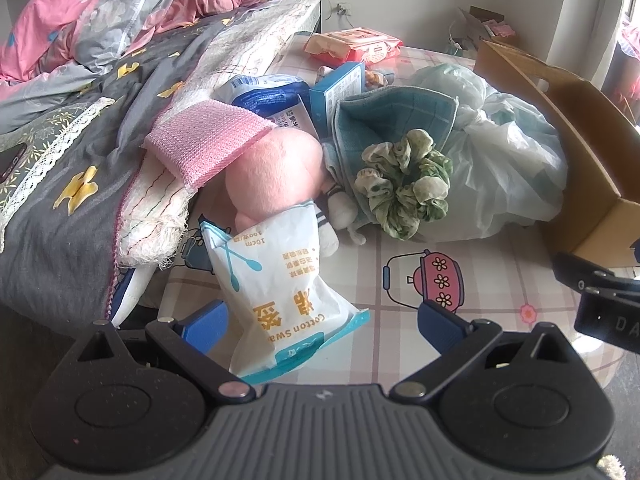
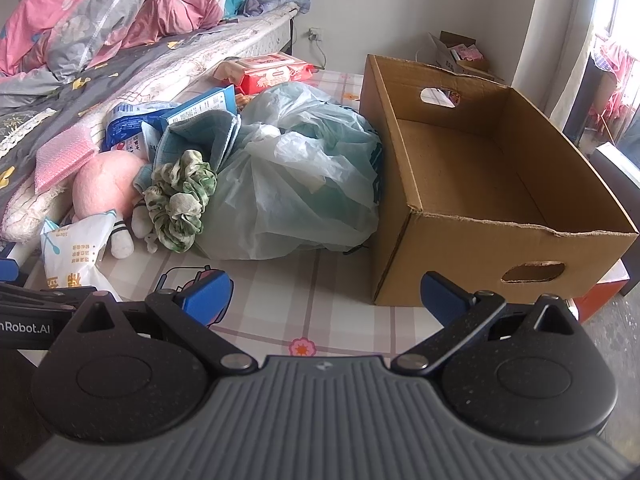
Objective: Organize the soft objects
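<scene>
Your left claw (image 1: 322, 326) is spread wide, and the white plastic cotton swab pack (image 1: 280, 300) lies between its blue fingers (image 1: 208, 326), not pinched. Your right claw (image 2: 326, 300) is wide too, holding nothing. Only its view shows inside the brown cardboard box (image 2: 480, 184), right of the pale plastic bag (image 2: 296, 184).

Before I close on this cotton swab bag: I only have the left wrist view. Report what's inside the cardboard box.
Observer: Nothing. The cardboard box has a bare floor.
Operator: Now give me the right gripper's state.
Observer: The right gripper is open, with nothing between its fingers.
Operator: Say where it sits.
Observer: Over the tablecloth, just short of the box's near left corner.
</scene>
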Action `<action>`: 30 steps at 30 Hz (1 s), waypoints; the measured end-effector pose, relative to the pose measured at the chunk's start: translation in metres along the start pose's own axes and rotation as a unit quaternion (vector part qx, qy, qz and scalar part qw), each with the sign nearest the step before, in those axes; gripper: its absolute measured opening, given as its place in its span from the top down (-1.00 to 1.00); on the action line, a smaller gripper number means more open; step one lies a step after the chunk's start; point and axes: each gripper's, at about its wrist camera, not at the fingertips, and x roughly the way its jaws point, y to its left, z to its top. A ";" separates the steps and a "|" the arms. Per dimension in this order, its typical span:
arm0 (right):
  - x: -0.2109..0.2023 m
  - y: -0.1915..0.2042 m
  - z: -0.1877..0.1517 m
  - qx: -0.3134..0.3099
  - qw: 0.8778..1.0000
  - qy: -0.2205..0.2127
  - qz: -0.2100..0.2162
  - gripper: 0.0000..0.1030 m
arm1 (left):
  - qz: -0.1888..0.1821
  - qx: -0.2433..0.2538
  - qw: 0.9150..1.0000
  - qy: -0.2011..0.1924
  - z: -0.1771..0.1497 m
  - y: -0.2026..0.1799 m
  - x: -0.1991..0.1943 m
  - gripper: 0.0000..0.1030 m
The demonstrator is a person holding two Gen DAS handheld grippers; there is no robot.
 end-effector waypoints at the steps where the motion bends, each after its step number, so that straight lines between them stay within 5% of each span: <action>1: 0.001 0.000 0.000 0.000 1.000 0.001 0.000 -0.98 | 0.002 -0.001 1.000 -0.003 0.000 0.002 -0.001 -0.97; 9: 0.004 0.014 0.029 -0.018 0.998 -0.042 0.043 -0.98 | 0.055 -0.026 0.997 -0.045 0.016 0.041 -0.006 -0.97; 15: 0.011 0.041 0.083 -0.039 0.978 -0.112 0.173 -0.98 | 0.047 -0.055 0.991 -0.114 0.036 0.082 -0.012 -0.99; 19: 0.029 0.076 0.122 -0.052 0.961 -0.113 0.246 -0.98 | 0.048 -0.067 0.990 -0.113 0.053 0.100 0.001 -0.99; 24: 0.072 0.123 0.158 -0.055 0.943 -0.052 0.325 -0.93 | 0.006 -0.091 0.991 -0.103 0.067 0.119 0.023 -0.67; 30: 0.129 0.171 0.172 -0.045 0.919 0.043 0.389 -0.47 | -0.035 -0.104 0.991 -0.070 0.081 0.128 0.046 -0.52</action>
